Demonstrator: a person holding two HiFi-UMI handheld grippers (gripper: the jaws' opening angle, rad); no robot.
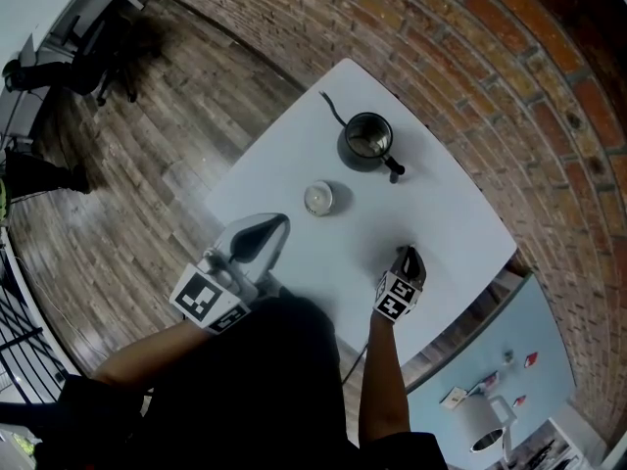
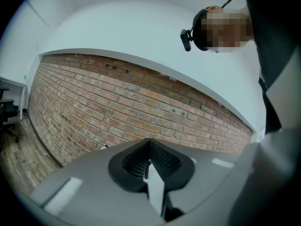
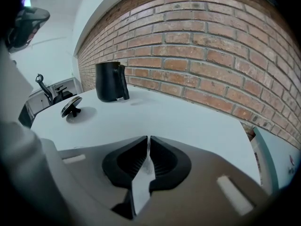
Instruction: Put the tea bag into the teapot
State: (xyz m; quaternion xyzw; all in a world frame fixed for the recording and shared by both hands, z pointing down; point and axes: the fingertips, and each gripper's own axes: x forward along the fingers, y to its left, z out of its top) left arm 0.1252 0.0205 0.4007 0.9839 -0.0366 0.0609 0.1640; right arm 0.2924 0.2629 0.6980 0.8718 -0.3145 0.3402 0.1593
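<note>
The black teapot (image 1: pixel 365 140) stands open at the far side of the white table (image 1: pixel 446 209), its thin spout pointing away. In the right gripper view the teapot (image 3: pixel 110 81) is far left, with its lid (image 3: pixel 70 106) lying beside it on the table (image 3: pixel 188 121). The lid (image 1: pixel 318 198) rests mid-table. My right gripper (image 1: pixel 409 255) points down at the table's near part; its jaws (image 3: pixel 148 142) are closed on a thin pale piece, apparently the tea bag (image 3: pixel 146 166). My left gripper (image 1: pixel 282 221) hovers at the table's left edge, shut and empty (image 2: pixel 149 147).
A red brick wall (image 1: pixel 509 76) runs behind the table. Wooden floor (image 1: pixel 147 145) lies to the left, with dark chairs (image 1: pixel 69 67) far off. A pale blue surface (image 1: pixel 500 380) with small items sits low at the right, past the table's edge.
</note>
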